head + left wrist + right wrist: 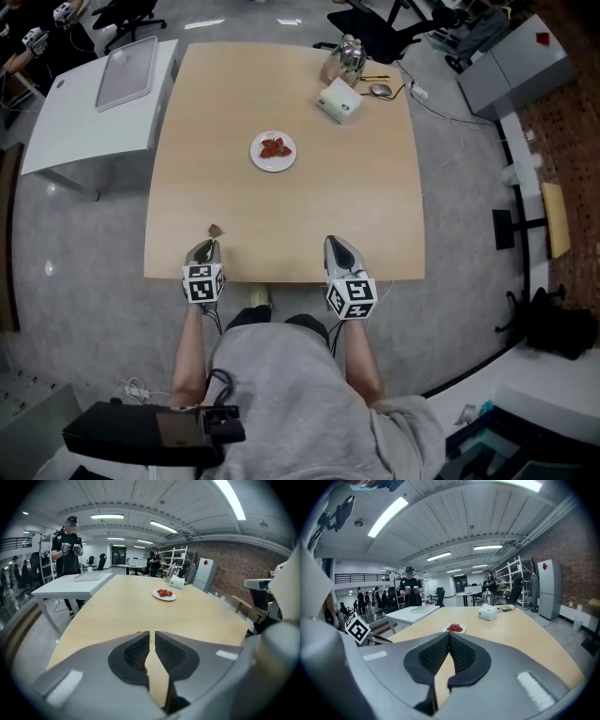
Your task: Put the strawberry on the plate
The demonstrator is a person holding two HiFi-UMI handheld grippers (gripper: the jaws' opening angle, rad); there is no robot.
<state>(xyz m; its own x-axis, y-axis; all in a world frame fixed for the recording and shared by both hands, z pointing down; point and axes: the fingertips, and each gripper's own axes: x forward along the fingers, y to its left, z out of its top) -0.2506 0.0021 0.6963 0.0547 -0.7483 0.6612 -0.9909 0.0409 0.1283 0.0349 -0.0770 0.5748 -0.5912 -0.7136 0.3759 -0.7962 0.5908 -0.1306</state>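
A lone strawberry (pixel 215 230) lies on the wooden table (pixel 356 187) near its front left edge. My left gripper (pixel 212 245) rests on the table right behind it, tips almost touching the fruit. In the left gripper view, the left gripper (pixel 152 633) shows a narrow gap between its pads, and only a red sliver of the strawberry (pixel 136 632) peeks over the left jaw. A white plate (pixel 258 159) with strawberries (pixel 274 147) on it sits mid-table; the plate (pixel 164 598) is far ahead. My right gripper (pixel 333 243) lies shut and empty at the front edge, its tips (pixel 449 635) together.
A white tissue box (pixel 338 100) and a metal kettle (pixel 352 54) stand at the table's far right, with cables beside them. A white side table (pixel 66 131) with a grey tray stands to the left. A person (pixel 69 545) stands beyond that side table.
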